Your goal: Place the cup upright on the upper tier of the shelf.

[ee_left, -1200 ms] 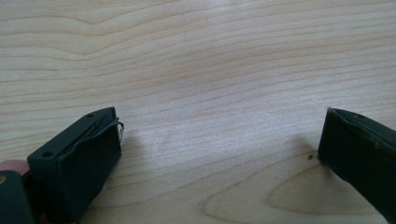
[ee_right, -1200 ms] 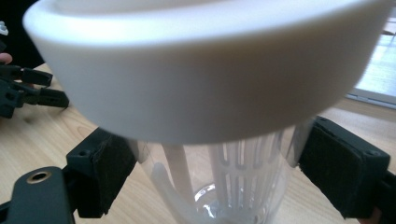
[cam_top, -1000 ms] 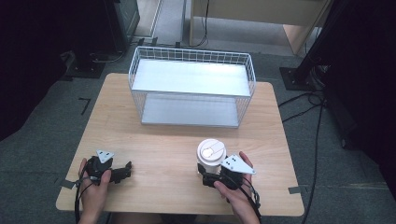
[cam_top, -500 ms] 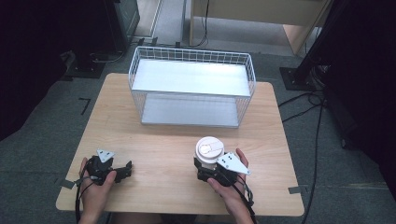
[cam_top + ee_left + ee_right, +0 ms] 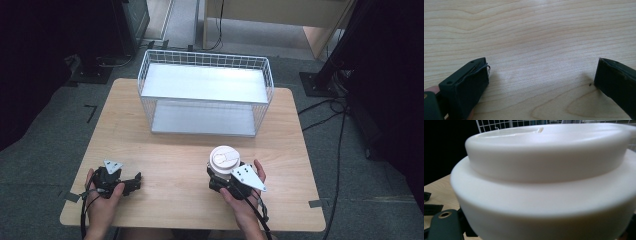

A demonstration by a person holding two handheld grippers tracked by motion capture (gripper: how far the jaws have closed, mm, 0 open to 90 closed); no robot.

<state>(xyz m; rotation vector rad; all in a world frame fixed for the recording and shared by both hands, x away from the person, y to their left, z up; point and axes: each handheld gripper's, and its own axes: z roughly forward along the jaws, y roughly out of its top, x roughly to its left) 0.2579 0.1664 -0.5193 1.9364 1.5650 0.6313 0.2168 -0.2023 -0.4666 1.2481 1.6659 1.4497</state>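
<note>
Cup (image 5: 223,161) sits pinched in the right gripper (image 5: 220,176), jaws just closing, likely for lifting toward the wire basket (image 5: 206,95); left gripper (image 5: 131,183) rests spread.

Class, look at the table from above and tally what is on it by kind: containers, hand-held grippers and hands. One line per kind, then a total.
White wire basket: 1
White lidded cup: 1
Black grippers: 2, the left gripper and the right gripper
Hands: 2, the left hand and the right hand
Total: 6
</note>
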